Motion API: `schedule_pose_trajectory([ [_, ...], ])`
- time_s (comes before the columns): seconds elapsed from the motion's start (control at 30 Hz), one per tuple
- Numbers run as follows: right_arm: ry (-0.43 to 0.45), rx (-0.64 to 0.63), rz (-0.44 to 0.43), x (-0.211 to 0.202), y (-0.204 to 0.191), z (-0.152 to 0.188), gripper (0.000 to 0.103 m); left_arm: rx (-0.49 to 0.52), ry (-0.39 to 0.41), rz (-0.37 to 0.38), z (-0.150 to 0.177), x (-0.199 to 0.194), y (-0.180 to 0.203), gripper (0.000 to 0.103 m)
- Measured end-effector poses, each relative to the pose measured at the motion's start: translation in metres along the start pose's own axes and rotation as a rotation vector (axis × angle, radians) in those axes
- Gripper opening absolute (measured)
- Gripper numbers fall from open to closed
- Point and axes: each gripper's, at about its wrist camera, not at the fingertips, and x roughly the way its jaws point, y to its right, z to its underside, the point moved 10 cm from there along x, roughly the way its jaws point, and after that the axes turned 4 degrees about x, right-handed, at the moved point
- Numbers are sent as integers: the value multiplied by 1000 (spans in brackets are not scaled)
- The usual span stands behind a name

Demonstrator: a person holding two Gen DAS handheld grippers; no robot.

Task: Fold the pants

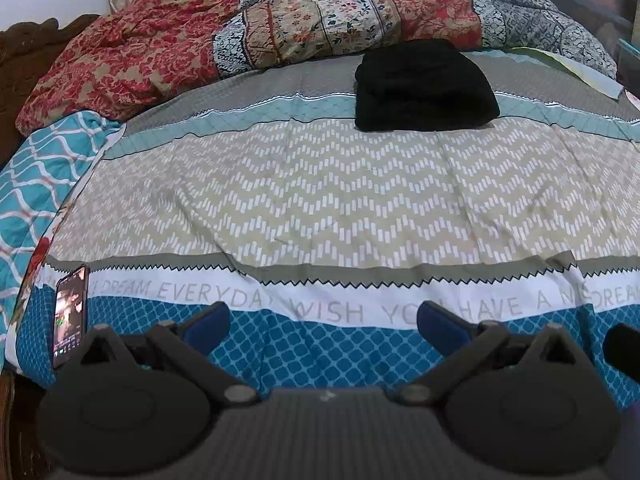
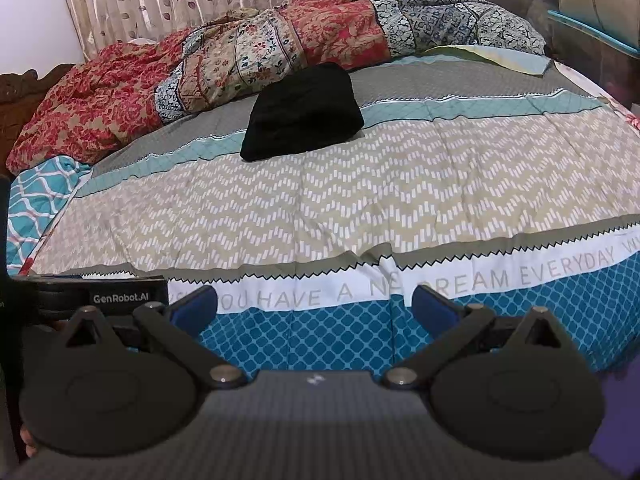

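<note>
Bedroom scene: patterned bedspread filling most of both frames, with bands of grey, pale teal, beige zigzag, white lettering and blue lattice near the bottom
Leaf-print curtain across the top; dark carved headboard at the left edge
Rumpled red and blue floral quilt heaped across the upper part of the bed
Black pants, folded into a compact stack, upper centre-right in the left wrist view, upper centre in the right wrist view, resting on the grey and teal bands just in front of the quilt
Phone with lit screen lying at lower left on the bedspread edge
Left gripper at bottom centre, blue-padded fingers spread wide, holding nothing, well short of the pants
Right gripper likewise spread wide and empty, low over the blue lattice band
No containers visible
</note>
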Motion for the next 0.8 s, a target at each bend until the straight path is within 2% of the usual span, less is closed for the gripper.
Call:
schedule_pose_trajectory([
  [0.8, -12, 4, -5, 1, 1, 1, 103, 13, -17, 10, 2, 2, 5, 103],
])
